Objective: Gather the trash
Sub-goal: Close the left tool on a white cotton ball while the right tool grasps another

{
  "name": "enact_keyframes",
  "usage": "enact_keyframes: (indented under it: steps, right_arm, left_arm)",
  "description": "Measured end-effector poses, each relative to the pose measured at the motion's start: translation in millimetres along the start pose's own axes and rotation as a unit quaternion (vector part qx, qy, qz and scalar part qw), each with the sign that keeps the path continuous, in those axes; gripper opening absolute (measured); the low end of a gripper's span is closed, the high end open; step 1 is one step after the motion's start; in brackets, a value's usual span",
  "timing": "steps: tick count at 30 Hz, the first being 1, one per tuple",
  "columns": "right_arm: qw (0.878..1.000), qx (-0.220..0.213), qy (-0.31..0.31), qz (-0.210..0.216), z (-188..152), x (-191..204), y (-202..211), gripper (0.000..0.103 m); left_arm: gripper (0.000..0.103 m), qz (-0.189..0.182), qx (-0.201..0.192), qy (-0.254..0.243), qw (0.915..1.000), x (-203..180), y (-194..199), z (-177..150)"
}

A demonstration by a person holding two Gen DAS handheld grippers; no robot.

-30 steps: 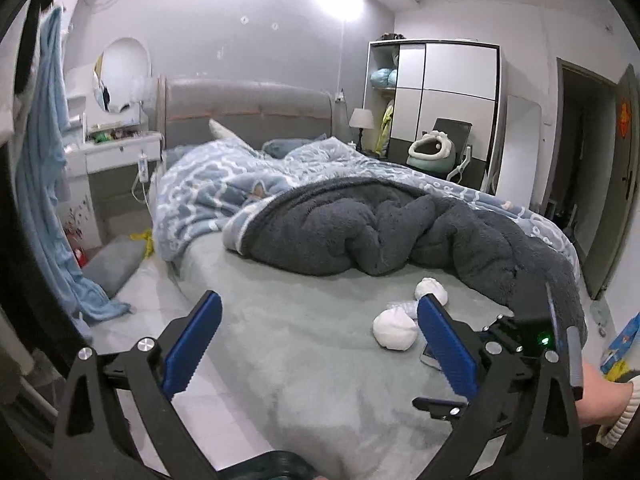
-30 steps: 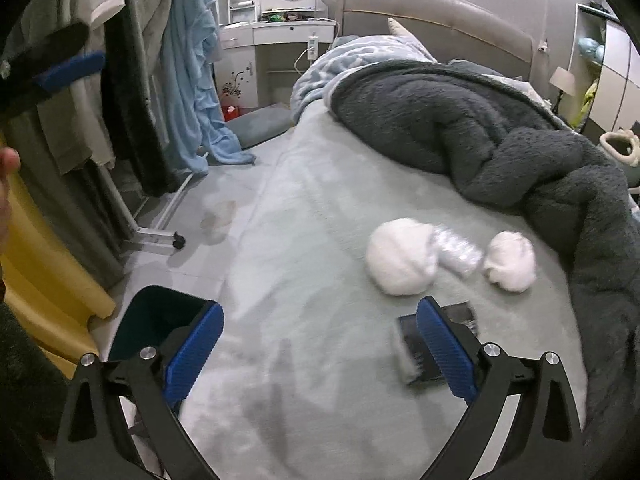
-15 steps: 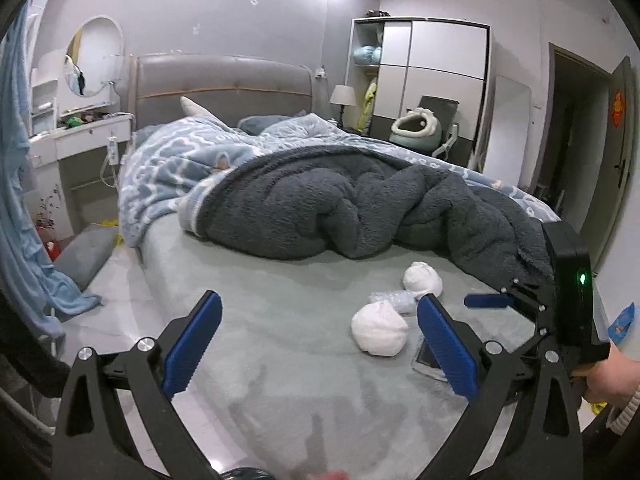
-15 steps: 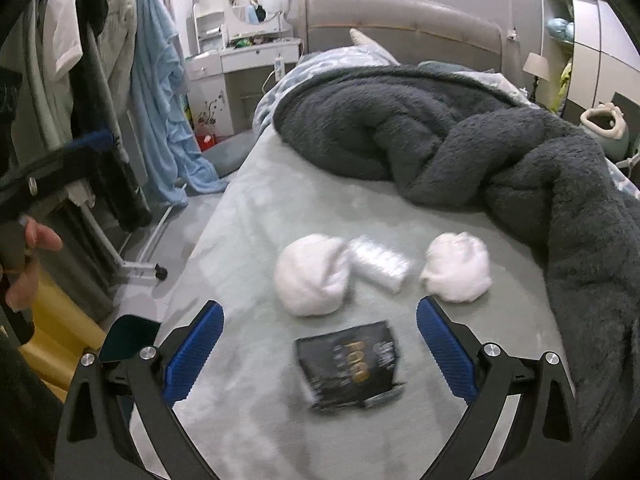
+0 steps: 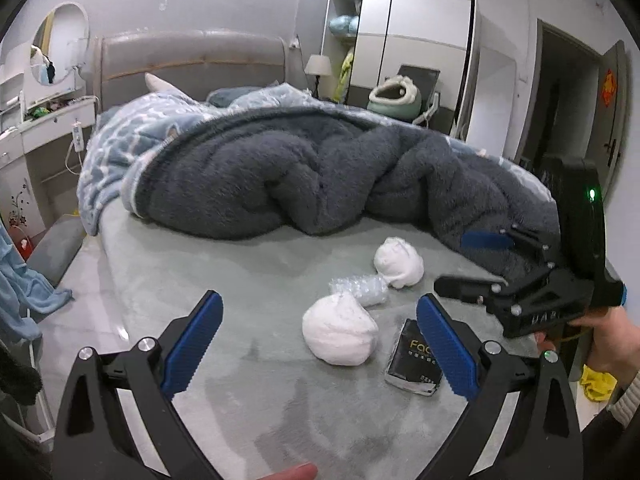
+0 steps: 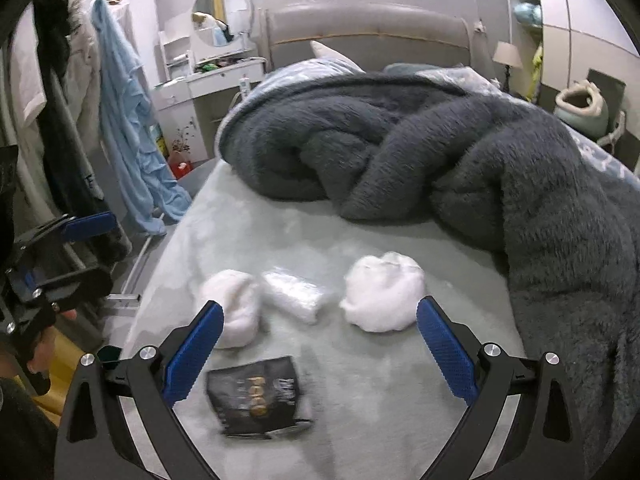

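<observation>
Trash lies on the grey-green bed sheet (image 5: 208, 288): a near white tissue wad (image 5: 339, 336) (image 6: 234, 307), a crushed clear plastic bottle (image 5: 360, 287) (image 6: 297, 295), a far white tissue wad (image 5: 399, 263) (image 6: 383, 297) and a black foil packet (image 5: 414, 358) (image 6: 258, 395). My left gripper (image 5: 319, 348) is open, above the bed's near edge, with the near wad between its fingers' lines. My right gripper (image 6: 319, 350) is open over the packet and bottle. From the left wrist view the right gripper (image 5: 480, 264) hangs to the right of the trash.
A rumpled dark grey blanket (image 5: 280, 176) (image 6: 440, 160) fills the bed behind and right of the trash. A blue garment (image 6: 128, 128) hangs on a rack at the left, beside a white dresser (image 6: 208, 80). A dark bin's rim (image 6: 109, 354) peeks below the bed edge.
Both grippers have moved in closer to the trash, which now looks larger and more centred. The right gripper has swung right, bringing the far wad between its fingers.
</observation>
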State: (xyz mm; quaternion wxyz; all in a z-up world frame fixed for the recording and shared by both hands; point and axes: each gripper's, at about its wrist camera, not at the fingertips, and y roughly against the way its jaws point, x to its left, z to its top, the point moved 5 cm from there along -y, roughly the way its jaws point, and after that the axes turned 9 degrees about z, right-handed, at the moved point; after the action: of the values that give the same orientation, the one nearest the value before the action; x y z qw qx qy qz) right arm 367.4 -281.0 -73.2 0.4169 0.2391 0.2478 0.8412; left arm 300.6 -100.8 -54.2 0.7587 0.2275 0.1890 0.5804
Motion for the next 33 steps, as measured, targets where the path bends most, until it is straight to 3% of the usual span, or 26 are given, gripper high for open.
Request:
enact_keyframes:
  steps: [8,17,28,33]
  right_arm:
    - [1.0,0.021,0.001,-0.015,-13.6,-24.6,-32.0,0.098]
    - [0.999,0.0,-0.039,-0.018,-8.3,-50.7,-38.0,0.098]
    - [0.998,0.005,-0.067,-0.021,-13.7,-64.6,-58.0,0.098]
    - [0.997,0.006,-0.077,-0.016,-11.4,-64.5,-63.1,0.098]
  left_arm:
    - [0.098,0.005,0.054,0.004,0.9985,-3.9,-41.5,-18.3]
    - [0.097,-0.003,0.087,0.014,0.9961,-16.5,-67.5,-33.9]
    - [0.08,-0.009,0.115,0.031,0.9928,-23.3,-95.5,-43.3]
    - [0.067,-0.024,0.118,0.05,0.9915,-20.5,-100.1,-41.8]
